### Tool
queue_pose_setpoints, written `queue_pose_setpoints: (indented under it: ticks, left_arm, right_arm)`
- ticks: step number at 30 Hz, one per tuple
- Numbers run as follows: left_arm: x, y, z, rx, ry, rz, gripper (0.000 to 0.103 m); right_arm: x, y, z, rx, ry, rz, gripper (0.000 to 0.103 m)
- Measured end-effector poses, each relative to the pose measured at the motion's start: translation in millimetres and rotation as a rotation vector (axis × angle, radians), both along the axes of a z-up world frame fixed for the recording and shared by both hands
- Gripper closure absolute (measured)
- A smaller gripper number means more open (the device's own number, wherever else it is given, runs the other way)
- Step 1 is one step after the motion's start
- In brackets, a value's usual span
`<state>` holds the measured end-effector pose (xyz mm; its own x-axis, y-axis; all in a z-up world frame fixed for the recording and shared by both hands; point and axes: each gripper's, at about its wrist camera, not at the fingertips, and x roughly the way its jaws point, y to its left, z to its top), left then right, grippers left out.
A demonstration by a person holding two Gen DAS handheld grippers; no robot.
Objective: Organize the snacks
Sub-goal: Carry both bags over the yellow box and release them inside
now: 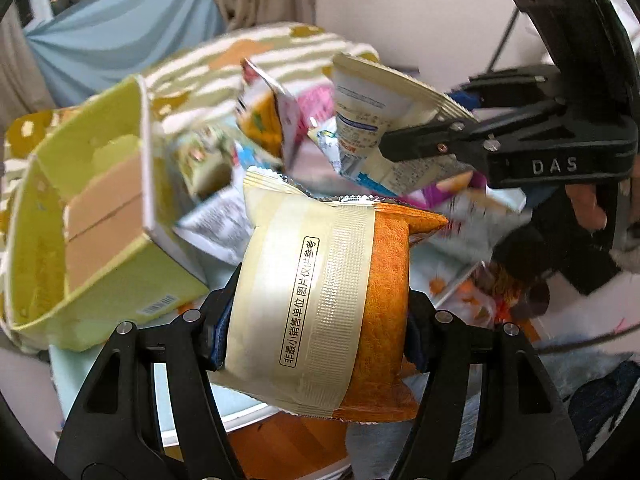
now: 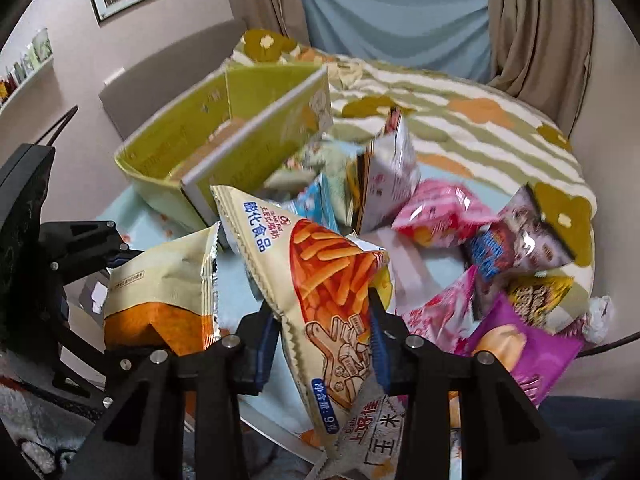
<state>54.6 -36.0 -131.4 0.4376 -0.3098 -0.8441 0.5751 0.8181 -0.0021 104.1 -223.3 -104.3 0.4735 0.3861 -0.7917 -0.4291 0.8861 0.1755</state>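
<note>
The left gripper (image 1: pixel 316 328) clamps a cream-and-orange packet (image 1: pixel 320 304) between its blue-padded jaws, the packet tilted and lifted above the table (image 1: pixel 108 364). The right gripper (image 2: pixel 322 344) is closed narrow on a cream bag of orange sticks (image 2: pixel 316 276), its jaws pinching the bag's lower half while the top corner points far-left. In the left wrist view the right gripper (image 1: pixel 384 148) reaches in from the right, its fingers pressed on the back of that same bag (image 1: pixel 372 120); a person's hand (image 1: pixel 584 204) shows behind it. In the right wrist view the left gripper (image 2: pixel 116 256) sits at the left edge with its packet (image 2: pixel 160 292) just beside the stick bag. Beyond both bags stands an open green box (image 2: pixel 176 148), far left on the table, its lid flap up. A loose heap of snacks lies to the right of the box: a white pouch (image 2: pixel 384 176), pink packs (image 2: pixel 440 216), a dark pack (image 2: pixel 516 236) and a purple bag (image 2: pixel 524 348) nearest the right. A striped flowered cloth (image 2: pixel 480 120) lies beyond the heap, with curtains (image 2: pixel 536 28) behind.
</note>
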Motion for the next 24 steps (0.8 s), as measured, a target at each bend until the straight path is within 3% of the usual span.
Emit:
queue_pose_setpoints:
  ticks: [7,12,18,24]
  left_arm:
    - [20.4,24.5,41.1,-0.038,-0.081,0.153,0.039]
    - [58.3,66.0,62.0,-0.044,-0.120,0.263,0.038]
    - [130.3,129.7,67.1,-0.023,-0.127,0.376,0.038]
    - [205.1,182.3,50.8,0.004,-0.082,0.451,0.038]
  right_arm:
    - [2.2,19.1,50.8,0.041,-0.090,0.037,0.066]
    - [15.4,60.2,74.0,0.064,-0.150,0.069,0.066]
    - [59.5,107.6,88.6,0.099,-0.181,0.072,0.066]
    - [119.4,160.5,87.7,0.132,-0.159,0.070,0.066]
